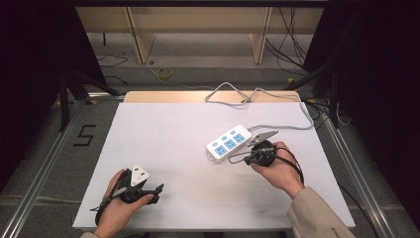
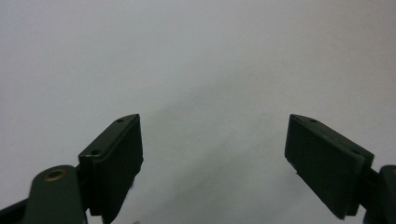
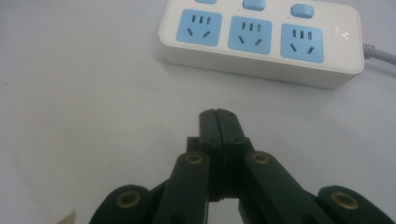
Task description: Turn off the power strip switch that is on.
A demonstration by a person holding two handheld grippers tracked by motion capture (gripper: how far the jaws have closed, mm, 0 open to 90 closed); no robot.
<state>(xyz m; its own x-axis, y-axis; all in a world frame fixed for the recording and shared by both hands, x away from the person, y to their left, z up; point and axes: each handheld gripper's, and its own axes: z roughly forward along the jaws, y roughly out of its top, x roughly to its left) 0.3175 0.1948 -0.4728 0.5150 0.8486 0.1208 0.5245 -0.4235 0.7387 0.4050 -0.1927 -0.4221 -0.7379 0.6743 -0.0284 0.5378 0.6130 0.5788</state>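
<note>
A white power strip (image 1: pixel 229 143) with three blue sockets lies right of the table's middle, its grey cable (image 1: pixel 257 94) looping toward the far edge. The same power strip (image 3: pixel 261 39) lies just beyond my right gripper (image 3: pixel 217 114), whose jaws are pressed together with nothing between them. In the high view the right gripper (image 1: pixel 236 157) sits right beside the strip's near edge. My left gripper (image 1: pixel 157 191) rests at the near left of the table. Its jaws stand wide apart over bare white surface, left gripper (image 2: pixel 212 140) holding nothing.
The white table top (image 1: pixel 173 148) ends at a wooden strip (image 1: pixel 163 96) on the far side. Metal frame rails (image 1: pixel 44 163) run along both sides, and loose cables (image 1: pixel 292 44) lie on the floor behind, under a wooden shelf frame (image 1: pixel 141 34).
</note>
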